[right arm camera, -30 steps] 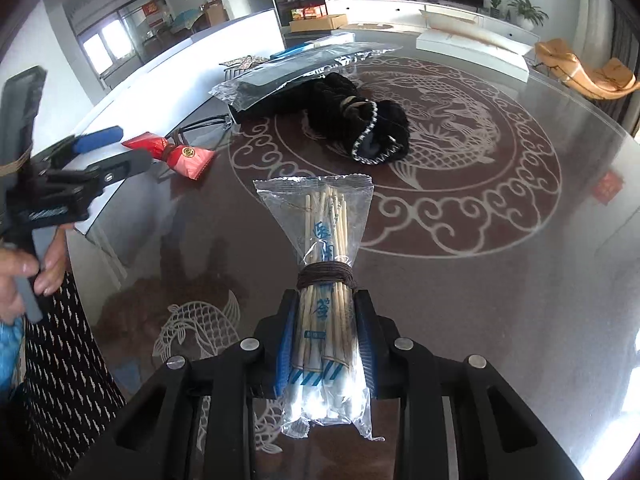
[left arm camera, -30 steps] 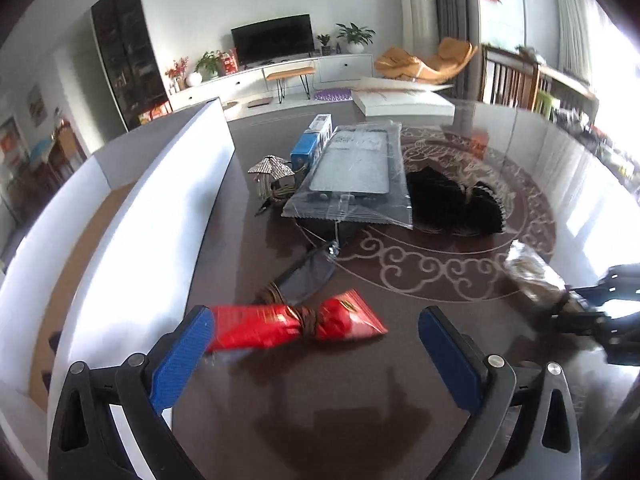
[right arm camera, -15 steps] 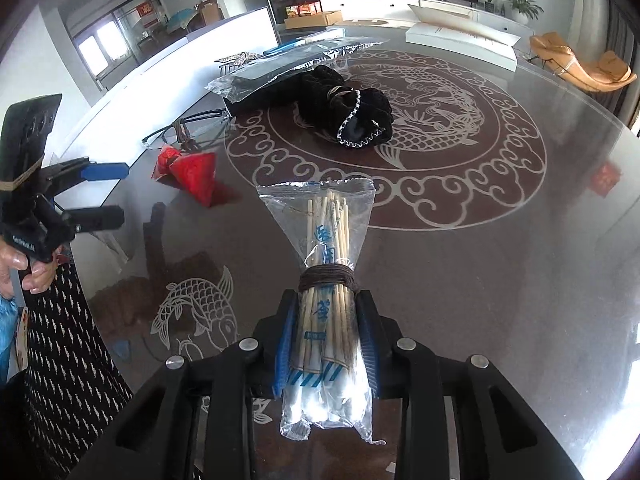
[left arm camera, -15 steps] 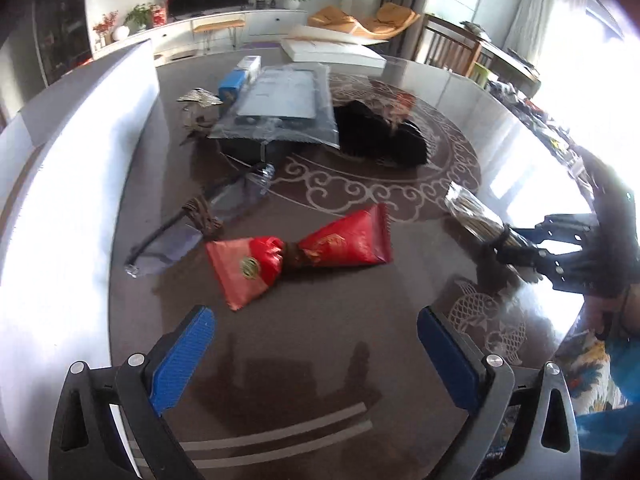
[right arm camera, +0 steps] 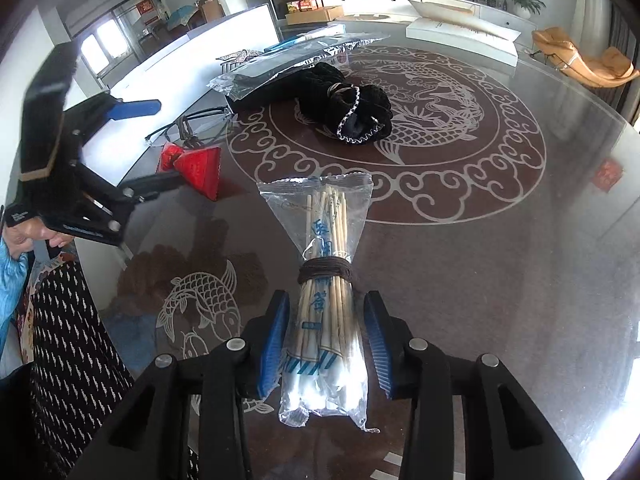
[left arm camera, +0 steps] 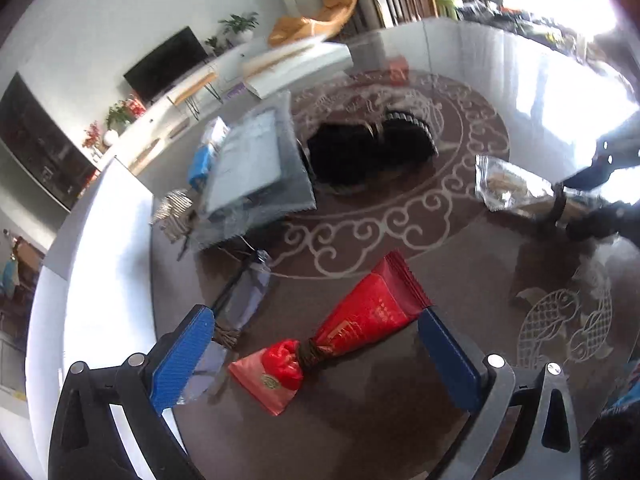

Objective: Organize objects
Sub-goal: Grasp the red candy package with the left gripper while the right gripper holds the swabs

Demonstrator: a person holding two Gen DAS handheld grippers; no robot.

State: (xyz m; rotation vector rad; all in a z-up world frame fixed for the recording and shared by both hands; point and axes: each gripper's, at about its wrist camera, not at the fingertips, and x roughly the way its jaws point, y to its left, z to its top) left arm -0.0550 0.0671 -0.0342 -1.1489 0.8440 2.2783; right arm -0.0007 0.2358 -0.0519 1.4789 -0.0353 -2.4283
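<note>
A red packet (left arm camera: 344, 330) tied at its waist with brown cord lies on the dark round table (left arm camera: 360, 432), between the fingers of my open left gripper (left arm camera: 316, 360). It also shows in the right wrist view (right arm camera: 196, 166). A clear bag of bamboo skewers (right arm camera: 330, 296), tied with brown cord, lies between the pads of my right gripper (right arm camera: 326, 346); the jaws stand slightly apart from the bag. The bag also shows at the right in the left wrist view (left arm camera: 516, 192).
A pair of glasses in a clear sleeve (left arm camera: 240, 300) lies left of the red packet. A black fabric bundle (right arm camera: 352, 108), a flat bagged grey item (left arm camera: 252, 168) and a blue box (left arm camera: 200, 160) lie farther back. A white panel (left arm camera: 104, 264) borders the table's left.
My left gripper has moved forward and turned; the red packet now lies between its fingers. My right gripper's jaws have opened off the skewer bag.
</note>
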